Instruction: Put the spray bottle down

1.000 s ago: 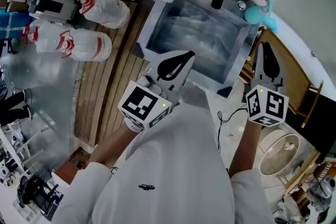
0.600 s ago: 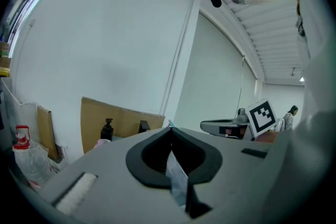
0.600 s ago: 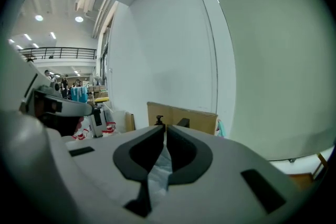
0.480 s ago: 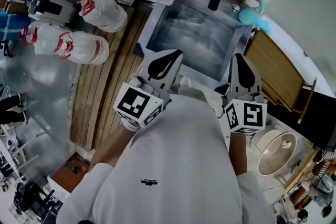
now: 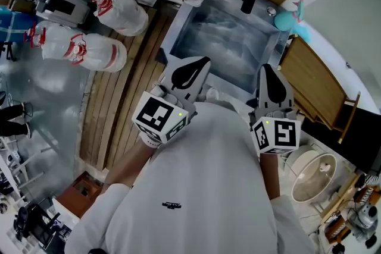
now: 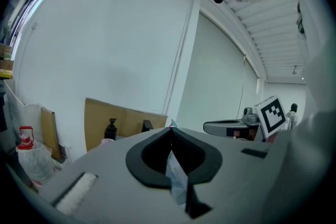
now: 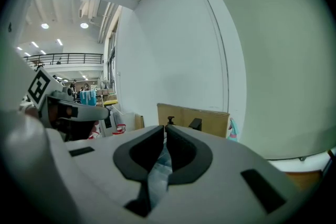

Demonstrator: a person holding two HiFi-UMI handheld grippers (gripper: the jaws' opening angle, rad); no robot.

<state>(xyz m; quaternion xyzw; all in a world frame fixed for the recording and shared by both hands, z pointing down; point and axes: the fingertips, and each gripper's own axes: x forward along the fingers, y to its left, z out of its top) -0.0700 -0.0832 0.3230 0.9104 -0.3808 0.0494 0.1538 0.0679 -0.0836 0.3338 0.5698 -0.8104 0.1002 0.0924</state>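
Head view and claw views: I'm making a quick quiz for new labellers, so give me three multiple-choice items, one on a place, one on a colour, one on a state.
1. Where is the spray bottle? A inside the sink; B by its far right corner; C on the floor.
2. Its body colour? A turquoise; B red; C black.
3. The left claw is: A wide open; B clamped on the bottle; C shut and empty.
Answers: B, it sits just outside the basin's corner; A, the body is plainly turquoise; C, its jaws meet with nothing between.
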